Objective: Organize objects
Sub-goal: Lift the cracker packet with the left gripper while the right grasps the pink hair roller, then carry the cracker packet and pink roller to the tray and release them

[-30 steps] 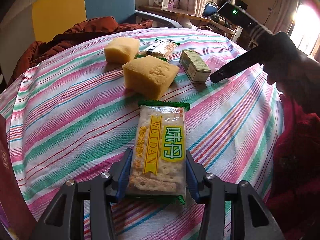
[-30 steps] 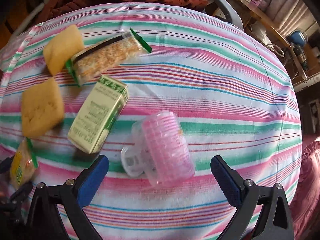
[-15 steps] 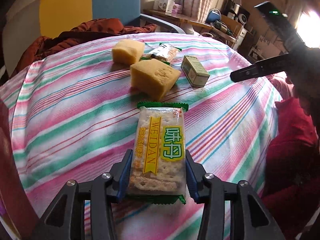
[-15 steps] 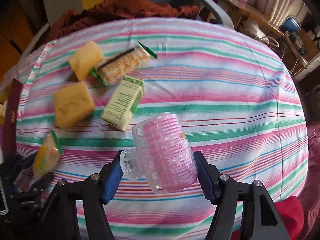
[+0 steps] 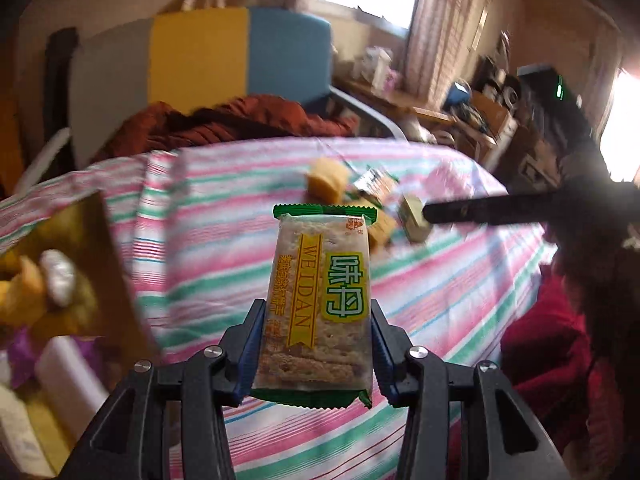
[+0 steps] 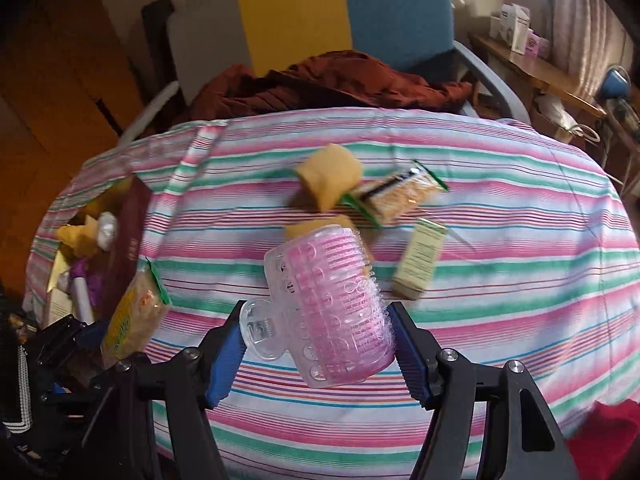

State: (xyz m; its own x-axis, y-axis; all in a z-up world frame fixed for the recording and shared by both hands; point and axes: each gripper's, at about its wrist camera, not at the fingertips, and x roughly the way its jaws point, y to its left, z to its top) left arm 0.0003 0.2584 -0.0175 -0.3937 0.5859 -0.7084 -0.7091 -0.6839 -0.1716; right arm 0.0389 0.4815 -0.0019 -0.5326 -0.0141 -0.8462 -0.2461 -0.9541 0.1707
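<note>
Nearest the striped tablecloth (image 6: pixel 500 280), both loads hang clear above it: the left gripper (image 5: pixel 318 354) clamps a cracker packet (image 5: pixel 318 304), and the right gripper (image 6: pixel 316 354) pinches a pink hair roller (image 6: pixel 332 308) (its jaws just closed on it). Carry each level toward the maroon box (image 6: pixel 128 236) at the cloth's left edge. Beyond, sponges (image 6: pixel 330 180) and a small carton (image 6: pixel 420 264) leave open cloth.
</note>
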